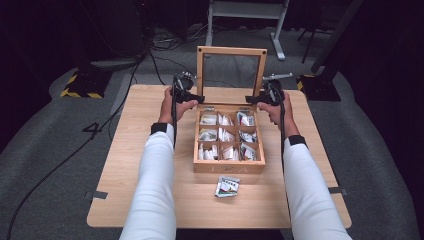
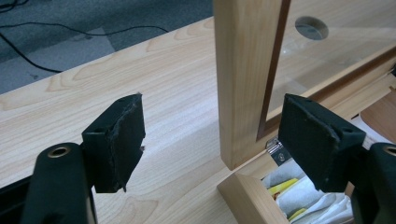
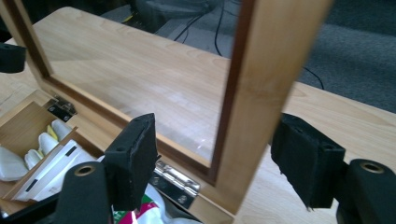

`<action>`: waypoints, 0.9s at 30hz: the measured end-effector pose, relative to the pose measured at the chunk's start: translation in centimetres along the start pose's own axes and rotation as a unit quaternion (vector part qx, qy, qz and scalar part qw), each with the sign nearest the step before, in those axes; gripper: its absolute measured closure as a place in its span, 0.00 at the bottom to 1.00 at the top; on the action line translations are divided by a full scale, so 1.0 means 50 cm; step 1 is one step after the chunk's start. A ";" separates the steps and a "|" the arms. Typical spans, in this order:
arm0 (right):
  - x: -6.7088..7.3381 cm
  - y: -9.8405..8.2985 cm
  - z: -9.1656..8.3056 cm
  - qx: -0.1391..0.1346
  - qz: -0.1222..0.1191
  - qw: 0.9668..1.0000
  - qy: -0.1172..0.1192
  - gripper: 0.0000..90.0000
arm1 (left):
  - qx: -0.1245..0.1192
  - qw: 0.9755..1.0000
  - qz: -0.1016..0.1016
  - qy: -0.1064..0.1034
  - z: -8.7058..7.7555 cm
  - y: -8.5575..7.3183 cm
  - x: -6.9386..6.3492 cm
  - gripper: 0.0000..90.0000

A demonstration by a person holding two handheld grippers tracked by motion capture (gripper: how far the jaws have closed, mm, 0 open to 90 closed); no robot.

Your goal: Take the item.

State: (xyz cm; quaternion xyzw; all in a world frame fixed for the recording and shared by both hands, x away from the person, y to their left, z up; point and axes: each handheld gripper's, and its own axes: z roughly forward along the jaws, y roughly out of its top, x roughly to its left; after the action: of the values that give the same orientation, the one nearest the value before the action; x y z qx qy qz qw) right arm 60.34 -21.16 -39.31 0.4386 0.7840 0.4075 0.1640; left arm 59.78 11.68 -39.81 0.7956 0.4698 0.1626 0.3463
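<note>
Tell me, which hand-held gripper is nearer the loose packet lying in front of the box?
Right, slightly. Packet lies right of centre; right gripper and left gripper both at the lid.

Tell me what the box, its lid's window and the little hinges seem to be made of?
The box looks like pale, smooth-sanded wood: grain lines show on its frame. The lid's window seems clear glass or plastic, since the table shows through with faint glare. The hinges look like shiny silver metal, fixed with small screws.
</note>
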 end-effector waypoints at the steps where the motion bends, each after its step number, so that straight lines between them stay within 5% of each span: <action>1: 0.004 0.000 0.002 0.002 -0.002 1.000 0.000 0.34 | 0.000 1.000 0.000 0.000 0.000 0.000 0.000 0.26; 19: 0.000 0.005 0.021 0.000 0.010 1.000 0.009 0.36 | 0.023 0.999 0.022 -0.040 0.037 0.004 -0.022 0.32; 27: -0.001 0.009 0.020 0.001 0.013 1.000 0.013 0.37 | 0.006 0.998 0.018 -0.057 0.040 0.014 -0.030 0.35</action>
State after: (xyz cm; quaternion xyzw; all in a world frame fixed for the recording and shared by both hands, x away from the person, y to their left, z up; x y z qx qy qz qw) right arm 61.24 -20.59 -39.61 0.4433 0.7811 0.4142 0.1478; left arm 60.62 9.37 -40.63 0.8142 0.4355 0.1201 0.3647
